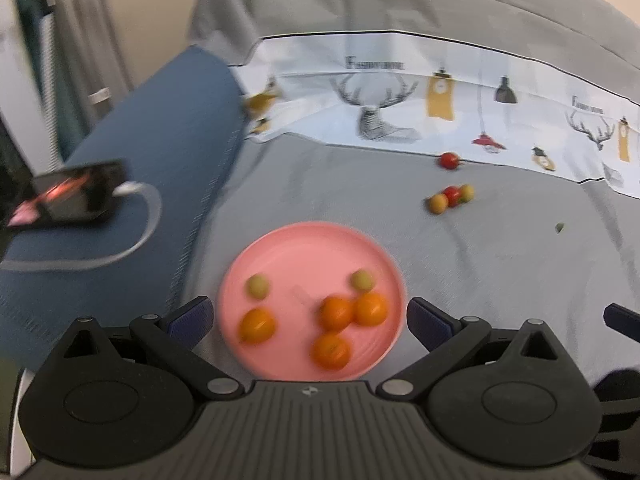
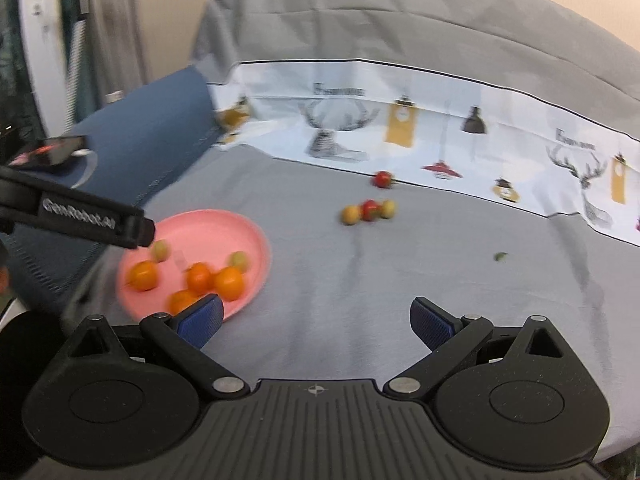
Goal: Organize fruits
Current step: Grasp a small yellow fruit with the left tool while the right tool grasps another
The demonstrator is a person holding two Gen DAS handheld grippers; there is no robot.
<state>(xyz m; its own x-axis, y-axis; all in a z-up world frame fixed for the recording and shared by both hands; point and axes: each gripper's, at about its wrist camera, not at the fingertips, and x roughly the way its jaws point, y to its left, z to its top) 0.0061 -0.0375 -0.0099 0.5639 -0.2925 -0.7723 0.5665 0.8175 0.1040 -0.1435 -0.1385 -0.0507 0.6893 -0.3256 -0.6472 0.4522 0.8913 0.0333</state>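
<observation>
Left view hangs above the pink plate (close) — right view beside it, sharing it.

I see four oranges and two green fruits on the pink plate; four small fruits lie loose beyond it.

Both views smeared by motion blur. Small green speck on the grey cloth too small to identify. Three-piece cluster of small fruit too blurred to name. Lettering on the printed cloth unreadable. Phone screen on the blue cushion smeared. Nearest orange fruit partly hidden behind the right tool's finger. Pink plate partly covered by the left tool.
</observation>
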